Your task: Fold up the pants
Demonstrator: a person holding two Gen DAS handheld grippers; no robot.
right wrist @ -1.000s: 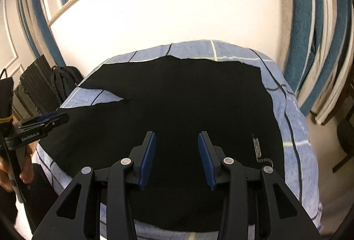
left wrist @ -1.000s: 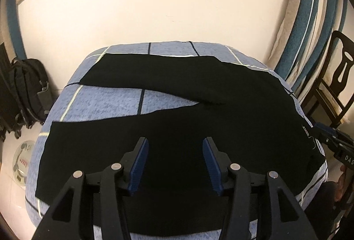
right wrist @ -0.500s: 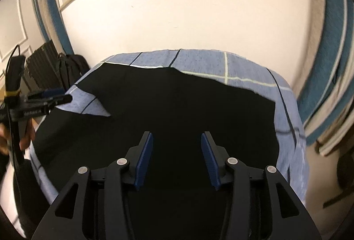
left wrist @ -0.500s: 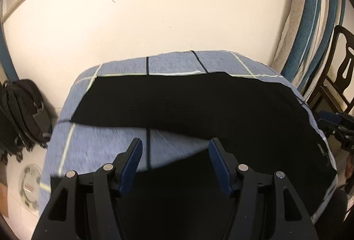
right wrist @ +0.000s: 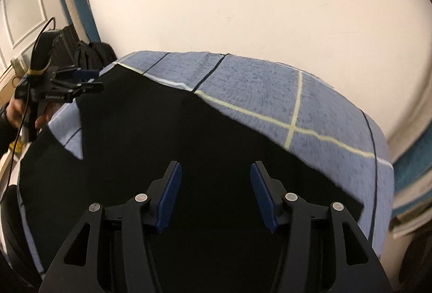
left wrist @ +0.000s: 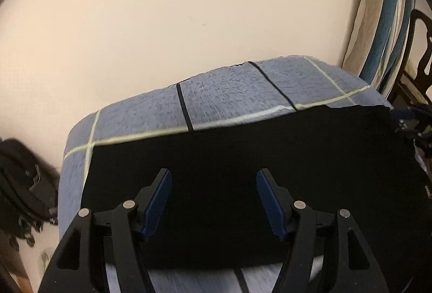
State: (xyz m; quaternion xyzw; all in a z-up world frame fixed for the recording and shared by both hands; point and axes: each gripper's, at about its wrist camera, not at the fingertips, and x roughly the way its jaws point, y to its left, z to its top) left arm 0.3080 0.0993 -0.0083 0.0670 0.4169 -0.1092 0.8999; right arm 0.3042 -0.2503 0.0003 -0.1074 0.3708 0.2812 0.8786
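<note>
Black pants [left wrist: 243, 158] lie flat on a blue checked cloth [left wrist: 221, 93] over a table; they also show in the right wrist view [right wrist: 167, 136]. My left gripper [left wrist: 213, 177] is open and empty, over the far pant leg. My right gripper [right wrist: 214, 170] is open and empty, over the waist part of the pants. The left gripper also shows in the right wrist view [right wrist: 89, 82], at the left over the far leg.
A cream wall [left wrist: 189, 9] stands right behind the table. A black backpack [left wrist: 19, 179] sits on the floor at the left. A dark wooden chair [left wrist: 418, 50] and striped curtains [left wrist: 386, 9] are at the right. The cloth's far edge [right wrist: 270, 93] is bare.
Both grippers have moved forward across the table toward the wall. The left one went from the near leg to over the far leg. Both stayed open.
</note>
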